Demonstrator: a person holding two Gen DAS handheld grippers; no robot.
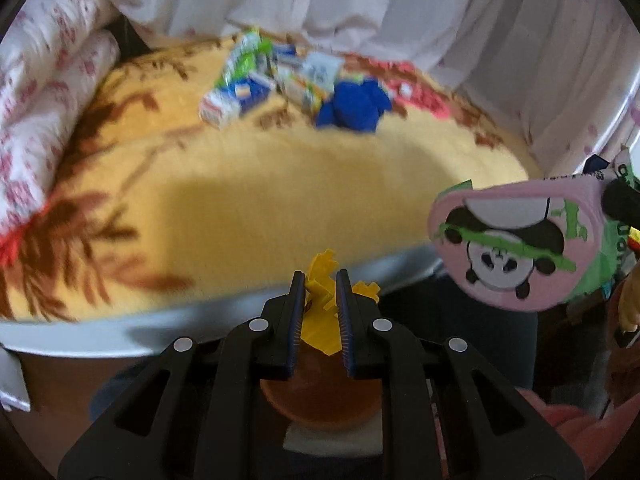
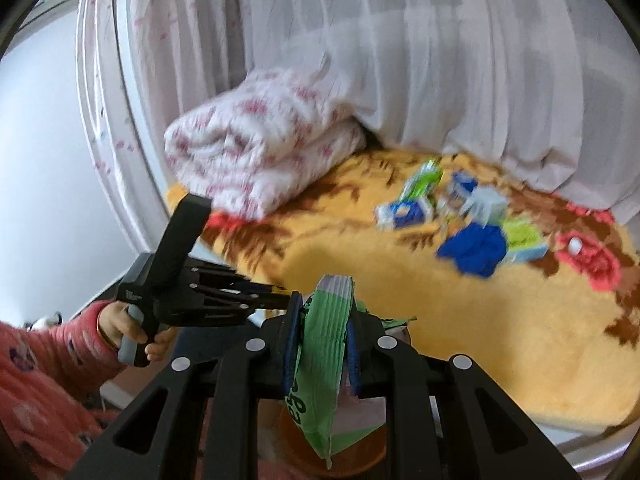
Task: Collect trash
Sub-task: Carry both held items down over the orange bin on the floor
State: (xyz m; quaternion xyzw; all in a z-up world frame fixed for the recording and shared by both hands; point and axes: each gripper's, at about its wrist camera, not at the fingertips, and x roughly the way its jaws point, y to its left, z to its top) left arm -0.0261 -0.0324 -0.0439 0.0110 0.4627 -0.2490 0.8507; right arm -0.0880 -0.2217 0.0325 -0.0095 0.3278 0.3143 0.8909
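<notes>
While clamped: two hand-held grippers, left [image 1: 320, 284] on one yellow wrapper [image 1: 320, 320], right [image 2: 322, 320] on one green packet [image 2: 324, 344].

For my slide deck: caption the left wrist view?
Left gripper clamps a yellow wrapper; more trash waits on the blanket.

Left gripper [image 1: 321, 280] and right gripper [image 2: 323, 312] — both clamped, side by side.
</notes>
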